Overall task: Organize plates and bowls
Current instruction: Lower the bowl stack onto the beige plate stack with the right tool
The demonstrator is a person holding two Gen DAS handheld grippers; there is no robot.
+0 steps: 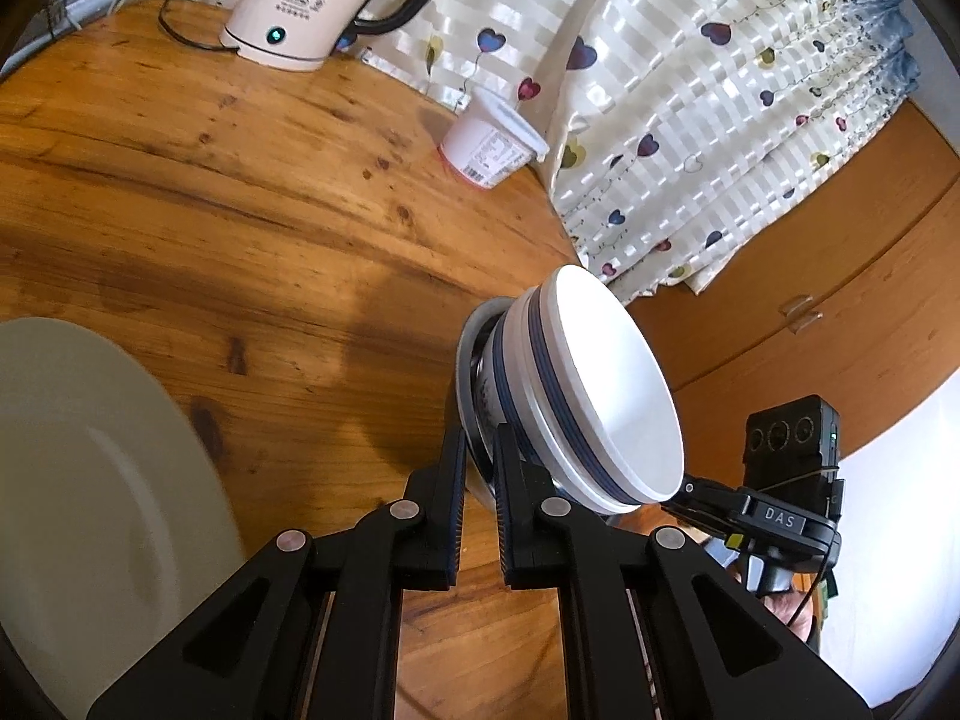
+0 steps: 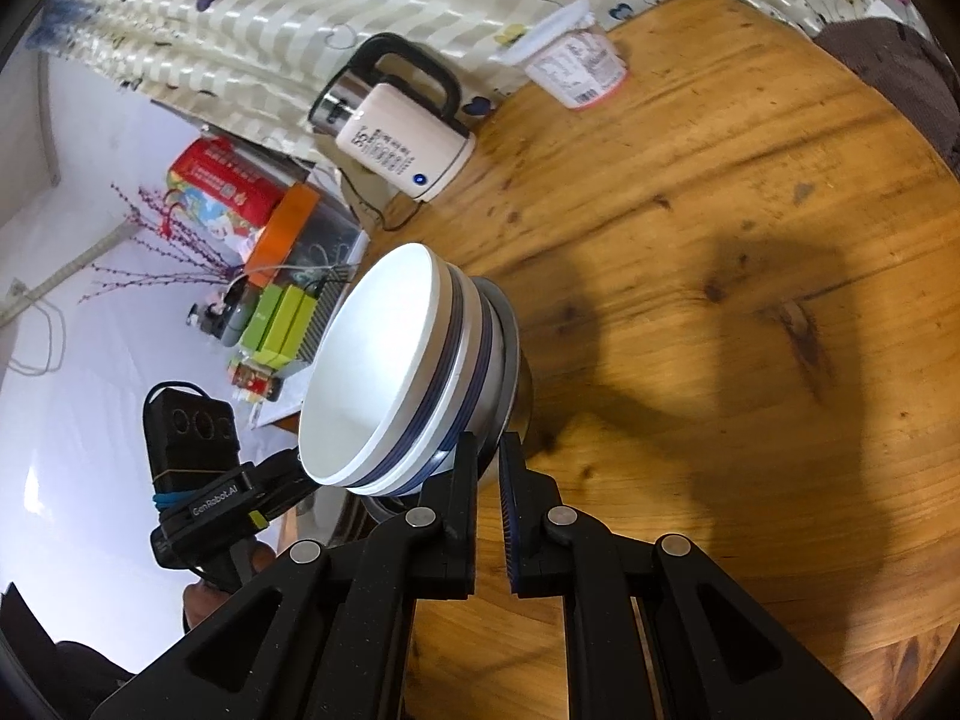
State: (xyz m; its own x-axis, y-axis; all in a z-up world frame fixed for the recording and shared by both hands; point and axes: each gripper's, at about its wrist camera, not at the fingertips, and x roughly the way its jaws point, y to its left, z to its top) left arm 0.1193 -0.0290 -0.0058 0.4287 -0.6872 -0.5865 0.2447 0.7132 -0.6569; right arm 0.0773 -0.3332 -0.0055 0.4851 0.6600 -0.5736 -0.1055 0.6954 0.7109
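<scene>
Your left claw (image 1: pixel 480 456) is clamped on the rim of a metal bowl (image 1: pixel 474 372) at the bottom of a nested stack; its two black fingers pinch the steel edge between them, one outside and one inside. Above that bowl sit white bowls with blue bands (image 1: pixel 600 384), nested one in another, their open mouths facing away to your right in the left wrist view. The whole stack is tilted and appears lifted off the wooden bench (image 1: pixel 240 210).

Your right claw (image 2: pixel 489 462) grips the same stack from the opposite side: its fingers close on the steel rim of the metal bowl (image 2: pixel 510 360), with the white banded bowls (image 2: pixel 384 360) rising to the left of the fingertips. So the stack hangs between your two claws, each holding the metal rim (each camera also catches the other gripper's body just past the bowls).

A large pale plate (image 1: pixel 90 480) lies flat on the bench at the lower left of the left wrist view, well apart from the stack. Farther back on the bench stand a cream electric kettle (image 1: pixel 312 0) with a black handle and a white plastic tub (image 1: pixel 492 144), both near the heart-patterned curtain (image 1: pixel 720 90).
</scene>
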